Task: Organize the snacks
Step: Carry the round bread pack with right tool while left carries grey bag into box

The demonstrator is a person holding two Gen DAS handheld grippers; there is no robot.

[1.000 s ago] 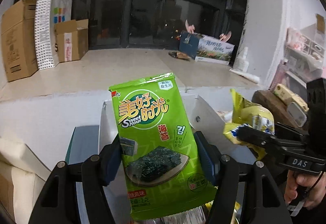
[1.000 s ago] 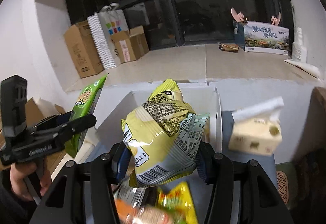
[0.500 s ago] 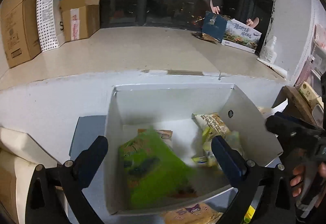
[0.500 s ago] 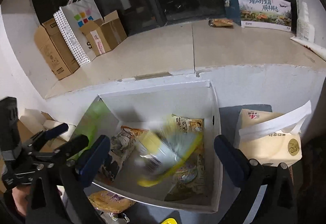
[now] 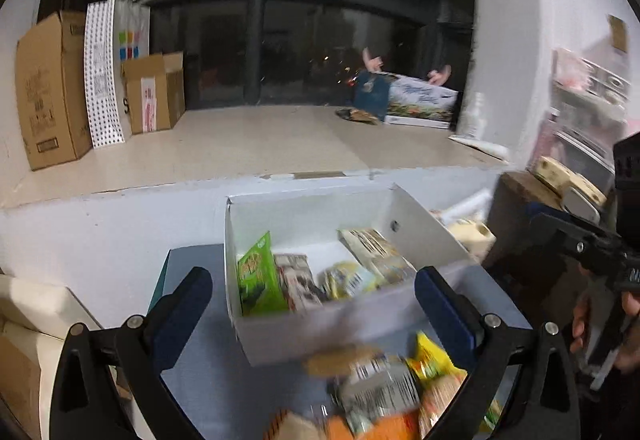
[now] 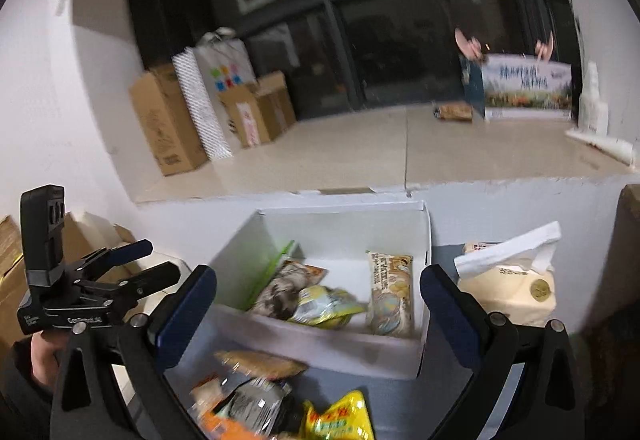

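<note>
- Snacks lie in two places: some inside the white box (image 5: 348, 324), the rest in a loose pile (image 6: 276, 400) on the desk (image 5: 208, 380) just in front of it.
- Inside the box, a green packet (image 5: 258, 280) leans upright against the left wall (its printed face turned toward the left camera).
- Next to it lies a grey-brown packet (image 6: 286, 286), with a yellow bag (image 6: 326, 306) just beside it, overlapping its edge.
- A long pale packet (image 6: 390, 292) lies flat near the right wall.
- The pile outside holds a flat brown packet (image 6: 262, 362), a grey-silver one (image 6: 250, 406), a bright yellow bag (image 6: 340, 420) and something orange (image 5: 372, 426), all blurred.
- The left hand-held gripper (image 5: 312, 304) has its jaws spread wide, framing the box from above, with nothing between the pads; they have just been opening.
- The right hand-held gripper (image 6: 316, 308) is likewise spread wide and empty, its jaws also just opened, and stands over the box's near edge.
- A cream tissue pack (image 6: 508, 288) with a white sheet sticking up stands on the desk just right of the box.
- Cardboard boxes (image 5: 52, 88) and a dotted bag (image 5: 102, 70) stand on the pale ledge beyond.
</note>
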